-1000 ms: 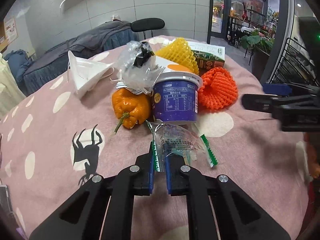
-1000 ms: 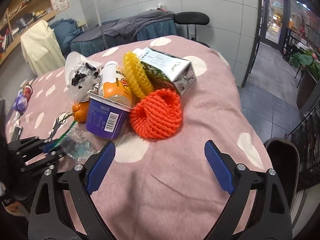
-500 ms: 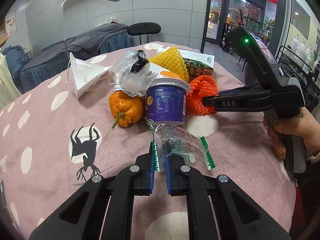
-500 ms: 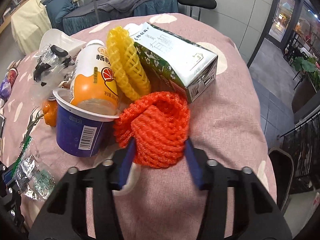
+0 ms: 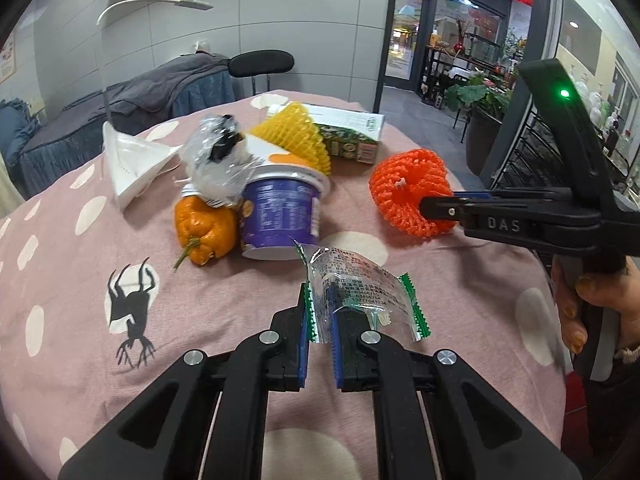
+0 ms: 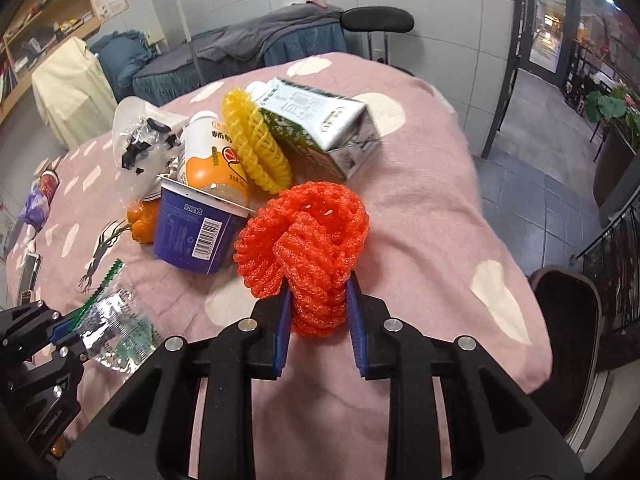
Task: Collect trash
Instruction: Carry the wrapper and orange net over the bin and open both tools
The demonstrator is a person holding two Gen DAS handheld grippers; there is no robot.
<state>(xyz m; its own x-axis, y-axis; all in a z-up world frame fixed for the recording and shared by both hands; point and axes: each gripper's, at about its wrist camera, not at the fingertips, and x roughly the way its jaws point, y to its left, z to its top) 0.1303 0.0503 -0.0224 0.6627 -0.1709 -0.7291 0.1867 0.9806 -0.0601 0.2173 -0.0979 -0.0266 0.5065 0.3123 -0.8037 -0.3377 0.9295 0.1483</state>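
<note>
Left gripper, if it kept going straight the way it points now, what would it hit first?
Probably the purple yogurt cup, lying on its side just beyond the clear wrapper that the left gripper holds. Depth is hard to judge, so it might meet the pink tablecloth first.

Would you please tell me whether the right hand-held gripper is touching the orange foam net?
Touching. In the right wrist view, the right hand-held gripper, whose jaws have just been closing, squeezes the orange foam net between both blue pads.

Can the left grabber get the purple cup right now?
Probably not yet. The left gripper is shut on the clear wrapper, so its jaws are full. The purple cup lies just ahead with nothing between them.
</note>
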